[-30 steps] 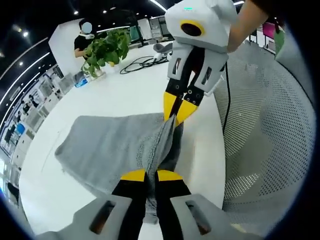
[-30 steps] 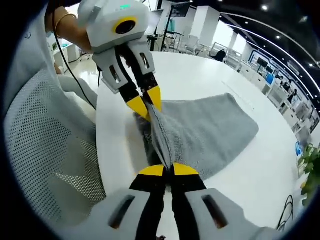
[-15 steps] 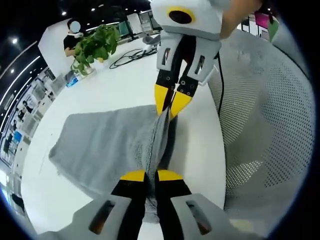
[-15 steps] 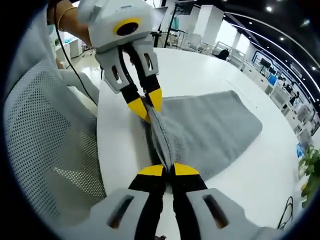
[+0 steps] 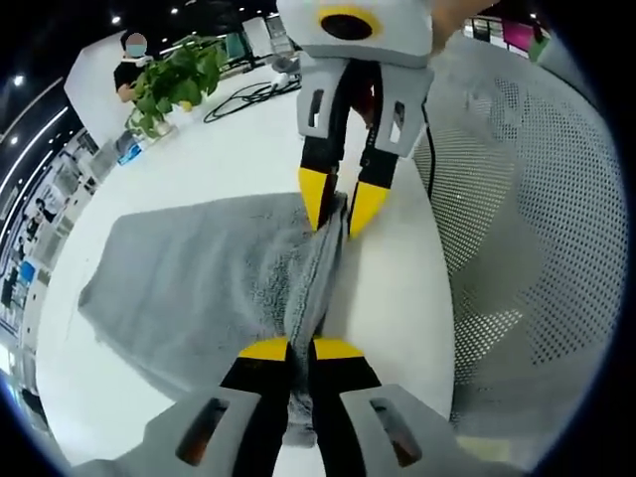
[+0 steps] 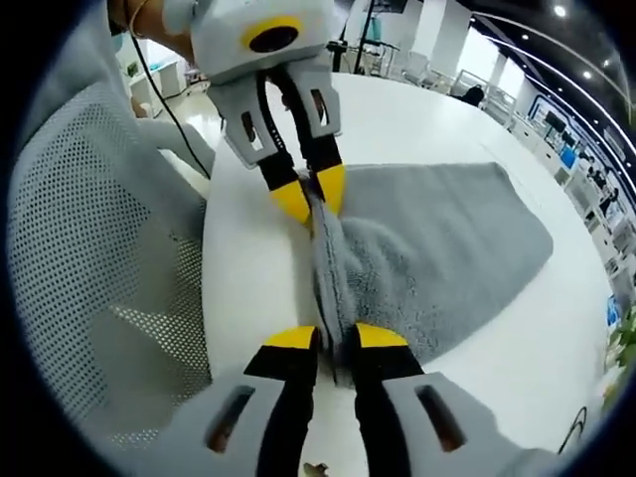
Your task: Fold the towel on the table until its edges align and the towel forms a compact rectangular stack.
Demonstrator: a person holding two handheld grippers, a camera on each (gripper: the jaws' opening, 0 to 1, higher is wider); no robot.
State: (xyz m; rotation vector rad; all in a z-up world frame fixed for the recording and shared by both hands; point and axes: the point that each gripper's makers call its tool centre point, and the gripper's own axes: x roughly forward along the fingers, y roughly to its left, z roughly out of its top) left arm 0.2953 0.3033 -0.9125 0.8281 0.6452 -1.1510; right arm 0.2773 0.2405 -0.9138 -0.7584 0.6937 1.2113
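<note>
— What fills the frames, biggest first?
— The white surface (image 5: 229,149), with a mesh chair (image 5: 527,229) at the right of the left gripper view. The grey towel (image 5: 189,278) lies spread across centre-left, one edge lifted into a ridge.
— And the grippers?
— The left hand-held gripper (image 5: 300,349) is pinched tight on that ridge. The right hand-held gripper (image 6: 335,337) has its jaws slightly parted (towel edge between them).
</note>
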